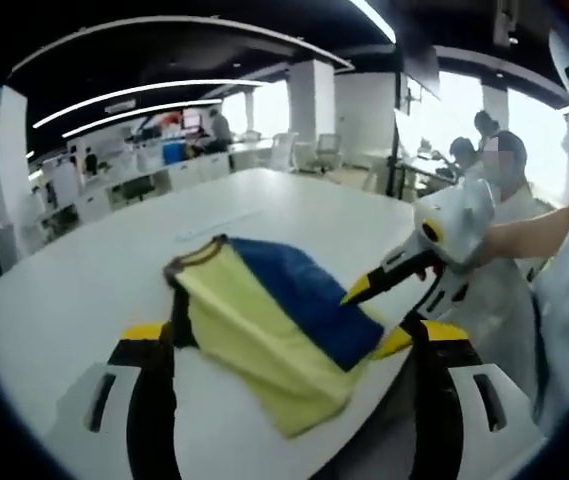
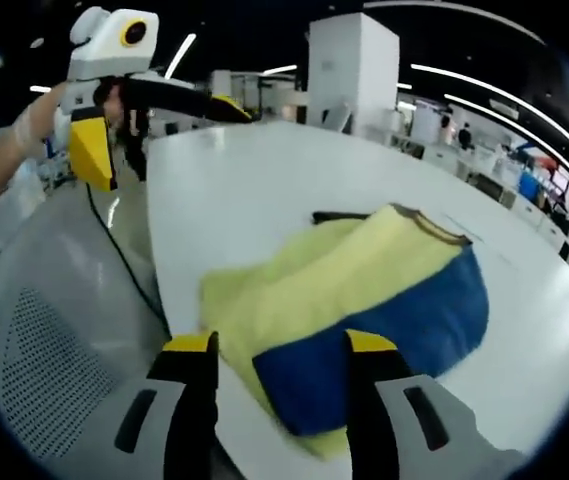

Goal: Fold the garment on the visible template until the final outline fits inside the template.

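A folded yellow and blue garment [image 1: 264, 320] lies near the edge of the white table [image 1: 294, 195], its dark-trimmed collar toward the table's middle. My left gripper [image 1: 286, 332] stands open, its yellow-tipped jaws on either side of the garment's near end. The right gripper [image 1: 364, 290] reaches in from the right, its tip over the blue part. In the right gripper view the garment [image 2: 364, 290] lies just ahead of my open right gripper [image 2: 279, 345], blue half to the right. The left gripper [image 2: 224, 108] hangs above the table's far edge, apart from the cloth.
A thin dark strip [image 2: 339, 216] lies on the table [image 2: 264, 170] beside the garment's far edge. A grey mesh chair [image 2: 34, 330] stands below the table edge. People [image 1: 504, 160] stand at the right, with desks and chairs [image 1: 284, 150] behind.
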Available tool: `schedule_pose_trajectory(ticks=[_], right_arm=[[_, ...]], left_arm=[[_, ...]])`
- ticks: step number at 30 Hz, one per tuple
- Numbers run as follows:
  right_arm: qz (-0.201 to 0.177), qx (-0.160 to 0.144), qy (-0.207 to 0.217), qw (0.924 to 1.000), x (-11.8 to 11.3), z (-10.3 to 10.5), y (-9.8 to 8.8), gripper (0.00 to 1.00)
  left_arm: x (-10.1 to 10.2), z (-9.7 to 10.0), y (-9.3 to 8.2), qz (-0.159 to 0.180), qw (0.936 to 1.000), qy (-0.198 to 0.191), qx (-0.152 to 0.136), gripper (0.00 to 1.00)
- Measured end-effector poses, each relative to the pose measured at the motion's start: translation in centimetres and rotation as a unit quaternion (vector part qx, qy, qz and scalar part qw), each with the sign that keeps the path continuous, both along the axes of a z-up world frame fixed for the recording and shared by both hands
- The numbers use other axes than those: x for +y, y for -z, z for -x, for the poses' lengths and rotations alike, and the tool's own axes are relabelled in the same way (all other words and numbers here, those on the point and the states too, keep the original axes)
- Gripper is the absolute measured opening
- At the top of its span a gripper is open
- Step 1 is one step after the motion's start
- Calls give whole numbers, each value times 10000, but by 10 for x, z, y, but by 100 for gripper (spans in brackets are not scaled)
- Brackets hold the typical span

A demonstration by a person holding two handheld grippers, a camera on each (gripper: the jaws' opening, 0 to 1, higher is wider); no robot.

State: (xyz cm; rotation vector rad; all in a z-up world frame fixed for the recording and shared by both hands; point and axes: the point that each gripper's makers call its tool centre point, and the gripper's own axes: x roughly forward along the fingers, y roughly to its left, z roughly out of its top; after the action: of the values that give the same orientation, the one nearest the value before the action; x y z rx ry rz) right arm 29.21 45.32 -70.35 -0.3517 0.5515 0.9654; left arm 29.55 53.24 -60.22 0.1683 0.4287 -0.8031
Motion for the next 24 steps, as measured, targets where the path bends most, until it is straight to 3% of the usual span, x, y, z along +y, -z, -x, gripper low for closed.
schedule_pose_trajectory(ticks=[9,14,24], right_arm=[[69,261,-219,9994,10,10,17,31],[201,438,-281,9984,11,13,30,32],[501,525,-371,9967,12,10,45,27]], left_arm=[[2,12,-1,57,9999,-52,96,99],[1,17,-1,-158,9997,45,156,99],[1,24,-1,-224,9993,170,235,98]])
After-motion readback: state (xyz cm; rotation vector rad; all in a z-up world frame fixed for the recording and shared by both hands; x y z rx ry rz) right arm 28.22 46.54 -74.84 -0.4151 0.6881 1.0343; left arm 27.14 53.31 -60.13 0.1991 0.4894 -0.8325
